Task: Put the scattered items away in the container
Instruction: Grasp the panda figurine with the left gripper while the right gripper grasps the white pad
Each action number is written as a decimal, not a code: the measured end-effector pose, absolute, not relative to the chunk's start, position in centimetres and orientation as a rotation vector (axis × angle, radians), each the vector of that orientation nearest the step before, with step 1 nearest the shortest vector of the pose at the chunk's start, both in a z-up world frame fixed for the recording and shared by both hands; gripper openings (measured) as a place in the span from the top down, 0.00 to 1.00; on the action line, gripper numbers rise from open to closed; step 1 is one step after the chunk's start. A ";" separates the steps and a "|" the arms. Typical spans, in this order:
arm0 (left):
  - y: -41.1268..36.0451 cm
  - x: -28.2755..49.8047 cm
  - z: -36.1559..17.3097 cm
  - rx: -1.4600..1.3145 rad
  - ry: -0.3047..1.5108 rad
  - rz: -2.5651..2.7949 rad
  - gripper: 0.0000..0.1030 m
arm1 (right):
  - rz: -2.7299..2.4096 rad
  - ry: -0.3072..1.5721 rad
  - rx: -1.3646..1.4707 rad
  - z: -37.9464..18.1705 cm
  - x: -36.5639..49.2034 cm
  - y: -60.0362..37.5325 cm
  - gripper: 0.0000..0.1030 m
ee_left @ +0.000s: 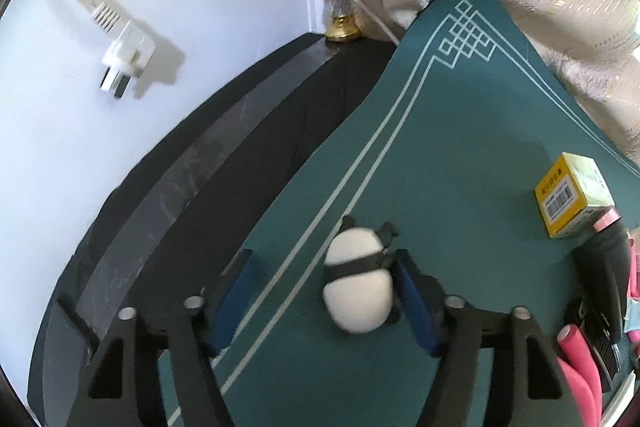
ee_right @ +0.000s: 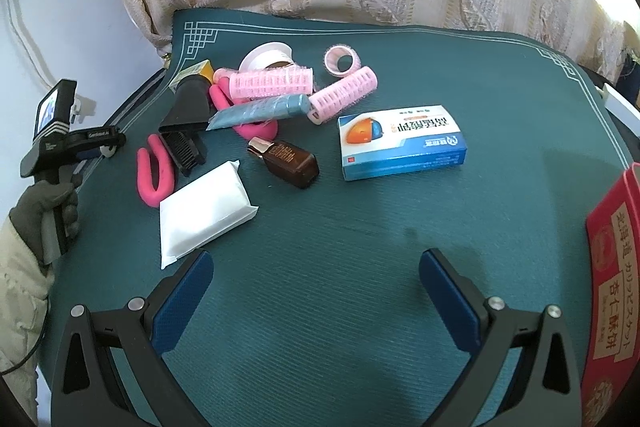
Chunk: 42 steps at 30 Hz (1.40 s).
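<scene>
A panda toy (ee_left: 357,281) is bracketed by the left gripper (ee_left: 324,307), jaws partly apart, only one pad touching; the right gripper (ee_right: 316,301) is held wide, empty, awaiting use.

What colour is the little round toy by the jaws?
White with black bands; left wrist view.

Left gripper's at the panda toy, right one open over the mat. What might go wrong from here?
1. The panda toy lies off-centre in the left gripper, close to one pad with a clear gap to the other. Closing may shove or spin it rather than pinch it.
2. It lies near the edge of the mat, so a shove could send it toward the dark table edge.
3. The pink roller sits in a tangled pile. Pulling a neighbour may set it rolling.
</scene>
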<state>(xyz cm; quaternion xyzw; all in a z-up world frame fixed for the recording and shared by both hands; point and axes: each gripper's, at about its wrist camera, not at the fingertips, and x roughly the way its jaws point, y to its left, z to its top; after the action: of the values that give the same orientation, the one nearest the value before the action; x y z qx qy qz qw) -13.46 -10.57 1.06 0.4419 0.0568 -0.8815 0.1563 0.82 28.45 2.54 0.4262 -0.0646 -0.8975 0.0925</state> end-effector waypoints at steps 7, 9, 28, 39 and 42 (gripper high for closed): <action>-9.2 -13.2 1.2 1.256 0.161 -2.565 0.68 | -2.662 -0.204 1.260 2.5 0.9 28.5 0.00; -8.8 -12.7 1.5 1.255 0.187 -2.588 0.68 | -2.664 -0.218 1.250 2.6 0.9 28.6 0.00; 0.1 -5.4 4.3 1.148 0.308 -2.911 0.68 | -2.602 -0.227 1.136 3.3 1.3 27.9 0.00; 0.9 -3.9 4.8 1.154 0.282 -2.991 0.68 | -2.508 -0.010 1.203 2.9 -0.8 23.1 0.00; 0.9 -3.7 4.8 1.156 0.297 -2.998 0.68 | -2.474 0.137 1.223 2.6 -2.2 19.9 0.00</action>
<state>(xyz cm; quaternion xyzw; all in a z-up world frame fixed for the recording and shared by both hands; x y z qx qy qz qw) -3.72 0.92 4.84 0.3581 0.0918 -0.9282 -0.0424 -2.18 19.90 2.58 0.4345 0.0489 -0.8794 0.1881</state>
